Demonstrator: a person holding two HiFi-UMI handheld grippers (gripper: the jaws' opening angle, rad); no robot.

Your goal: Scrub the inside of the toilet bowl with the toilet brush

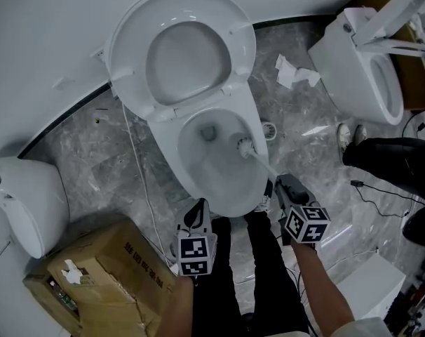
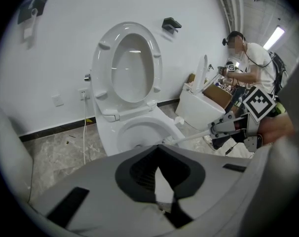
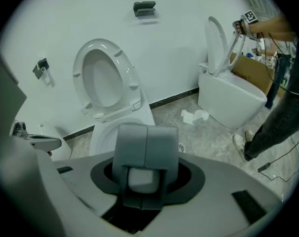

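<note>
The right hand-held gripper has its jaws closed on the handle end of the toilet brush; the right gripper view shows a pale handle stub pinched between the two grey jaws. From there the white handle slants up and left over the front right rim of the toilet bowl. The bristle head sits inside the bowl against its right inner wall, just beside the drain opening. The gripper itself hangs just outside the rim, pointing steeply down into the bowl.

The left hand-held gripper is near the front edge of the bowl, left of the brush and apart from it. Its dark jaws meet at the tips and nothing is between them.

The seat stands raised against the white wall. On the grey marble floor are a cardboard box at lower left and crumpled paper beside a second toilet.
</note>
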